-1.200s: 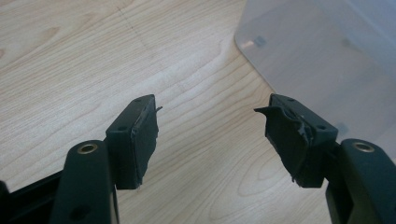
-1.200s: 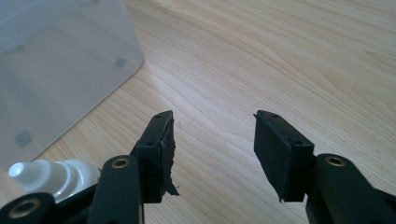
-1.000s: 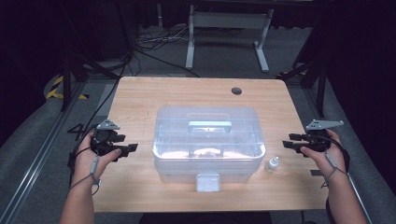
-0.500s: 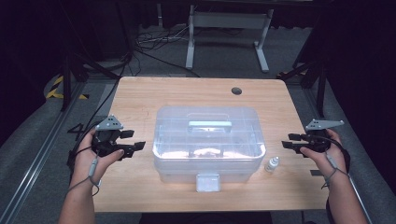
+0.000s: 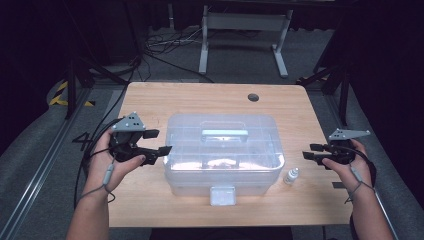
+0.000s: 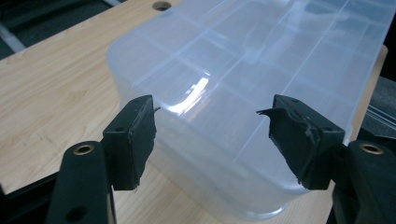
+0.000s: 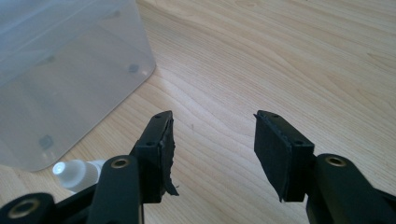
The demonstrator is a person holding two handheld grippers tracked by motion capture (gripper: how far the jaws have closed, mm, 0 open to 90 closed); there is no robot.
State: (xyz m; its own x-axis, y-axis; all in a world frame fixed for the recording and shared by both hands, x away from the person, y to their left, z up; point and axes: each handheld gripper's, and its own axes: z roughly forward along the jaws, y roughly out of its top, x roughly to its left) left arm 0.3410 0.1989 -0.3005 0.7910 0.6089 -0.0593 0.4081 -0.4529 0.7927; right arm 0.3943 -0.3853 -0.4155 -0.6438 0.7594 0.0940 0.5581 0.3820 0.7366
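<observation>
A clear plastic storage box [image 5: 222, 150] with a lid, a pale handle [image 5: 224, 133] and a front latch [image 5: 223, 195] stands mid-table. My left gripper [image 5: 159, 141] hovers just off the box's left end, pointing at it. Its jaws have just been opening and stand open with nothing between them. In the left gripper view the left gripper [image 6: 208, 116] frames the box's near corner [image 6: 233, 84] from slightly above. My right gripper [image 5: 307, 151] is open and empty to the right of the box; the right gripper [image 7: 212, 121] looks down on bare wood.
A small white-capped dropper bottle [image 5: 291, 176] stands by the box's front right corner, also at lower left as the bottle [image 7: 74, 173]. The wooden table [image 5: 200, 100] has a cable hole [image 5: 253, 97] at the back. Cables trail off the left edge.
My left gripper has risen and moved right, closer to the box's left end. The right gripper, the box and the bottle have stayed put.
</observation>
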